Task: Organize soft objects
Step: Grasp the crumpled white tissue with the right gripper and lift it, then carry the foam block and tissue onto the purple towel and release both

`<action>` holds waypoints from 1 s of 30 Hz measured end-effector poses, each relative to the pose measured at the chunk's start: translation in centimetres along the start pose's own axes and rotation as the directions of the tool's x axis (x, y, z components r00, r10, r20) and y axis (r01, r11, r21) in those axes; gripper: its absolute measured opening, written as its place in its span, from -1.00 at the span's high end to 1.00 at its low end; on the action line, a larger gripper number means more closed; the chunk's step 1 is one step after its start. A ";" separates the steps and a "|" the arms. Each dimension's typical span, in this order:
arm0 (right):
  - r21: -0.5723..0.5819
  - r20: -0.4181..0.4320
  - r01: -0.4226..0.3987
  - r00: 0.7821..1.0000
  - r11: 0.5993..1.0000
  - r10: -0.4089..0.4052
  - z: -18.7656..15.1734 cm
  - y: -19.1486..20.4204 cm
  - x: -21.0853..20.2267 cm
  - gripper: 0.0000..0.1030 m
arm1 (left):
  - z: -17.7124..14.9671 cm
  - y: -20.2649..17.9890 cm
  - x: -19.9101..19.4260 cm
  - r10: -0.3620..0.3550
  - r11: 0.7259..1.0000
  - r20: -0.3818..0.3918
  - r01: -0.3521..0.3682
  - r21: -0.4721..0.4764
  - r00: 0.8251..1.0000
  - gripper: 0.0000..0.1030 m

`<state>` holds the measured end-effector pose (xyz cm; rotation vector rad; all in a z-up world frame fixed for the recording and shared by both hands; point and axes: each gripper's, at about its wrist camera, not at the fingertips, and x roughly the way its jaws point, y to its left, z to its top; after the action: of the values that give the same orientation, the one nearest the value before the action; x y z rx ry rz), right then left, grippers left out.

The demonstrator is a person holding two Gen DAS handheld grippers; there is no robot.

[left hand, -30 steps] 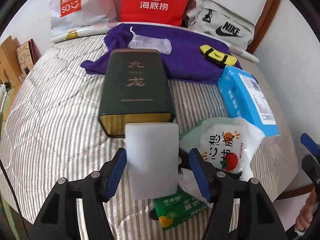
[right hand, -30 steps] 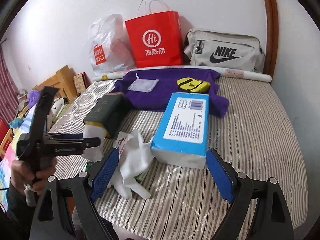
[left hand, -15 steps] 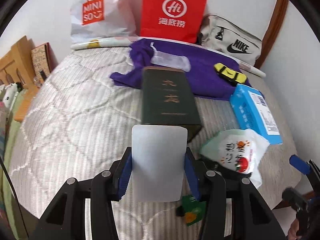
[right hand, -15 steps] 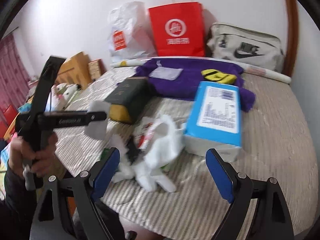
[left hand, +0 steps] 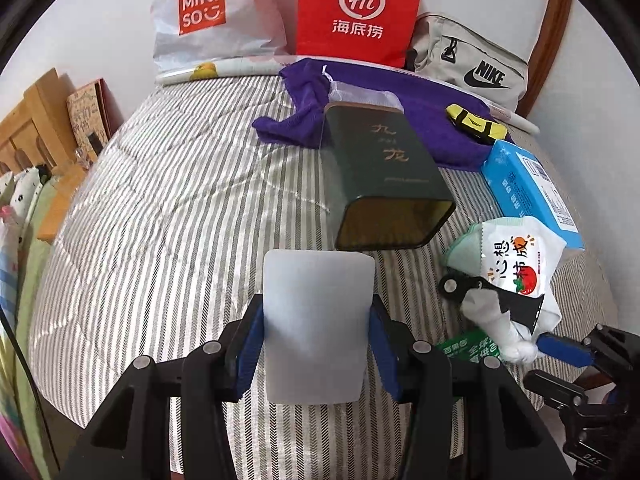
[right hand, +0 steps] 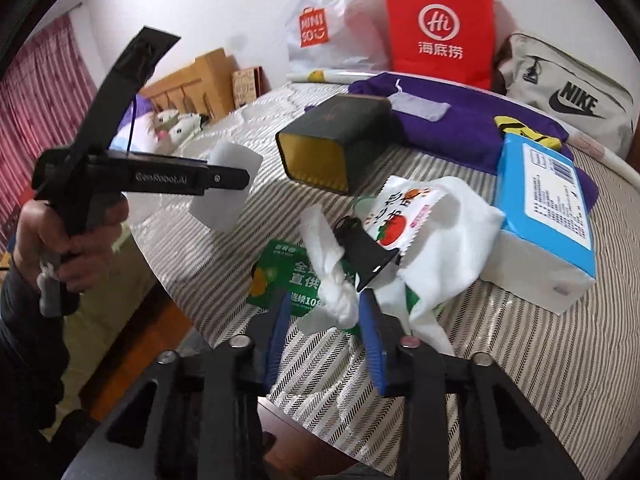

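My left gripper [left hand: 316, 340] is shut on a white foam pad [left hand: 318, 320] and holds it above the striped bed, in front of a dark green tin box [left hand: 380, 176] lying on its side. The pad also shows in the right wrist view [right hand: 228, 188]. My right gripper [right hand: 326, 316] is shut on the knotted handle of a white plastic bag [right hand: 332, 280]; the bag [right hand: 440, 232] holds a snack packet with a tomato print [right hand: 400, 216] and lies beside a green packet [right hand: 280, 276]. A black clip [right hand: 366, 252] lies on the bag.
A blue tissue pack [right hand: 548, 200] lies right of the bag. A purple cloth [left hand: 400, 96] with a mesh pouch [left hand: 360, 96] and a yellow item [left hand: 476, 126] lies farther back. A red bag [left hand: 356, 12], a Miniso bag [left hand: 200, 12] and a Nike bag [left hand: 472, 68] stand at the wall.
My left gripper closed on the foam pad and lifted it left, away from the tin. My right gripper moved left to the white bag and closed on its knotted handle.
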<state>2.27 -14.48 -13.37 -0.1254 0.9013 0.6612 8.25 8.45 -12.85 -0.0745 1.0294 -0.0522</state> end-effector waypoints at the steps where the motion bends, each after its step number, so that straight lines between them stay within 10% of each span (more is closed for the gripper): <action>1: -0.003 -0.005 -0.002 1.000 1.000 0.002 0.0 0.1 0.2 0.43 | -0.1 0.2 0.2 -0.004 1.000 -0.003 0.004 -0.005 1.000 0.09; 17: 0.009 -0.036 0.036 0.999 0.999 -0.036 0.7 0.8 3.5 0.65 | -0.4 0.4 -0.1 -0.053 0.998 0.011 0.054 -0.015 0.999 0.08; 30: 0.044 0.047 -0.017 0.999 0.999 0.014 -1.8 -1.6 -2.5 0.65 | -0.9 -1.3 -0.7 -0.070 0.997 0.025 0.071 -0.037 0.997 0.09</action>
<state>0.88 -17.62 -12.80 -0.0633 0.8719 0.6557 7.12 7.18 -12.62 -0.1458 1.0043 -0.0960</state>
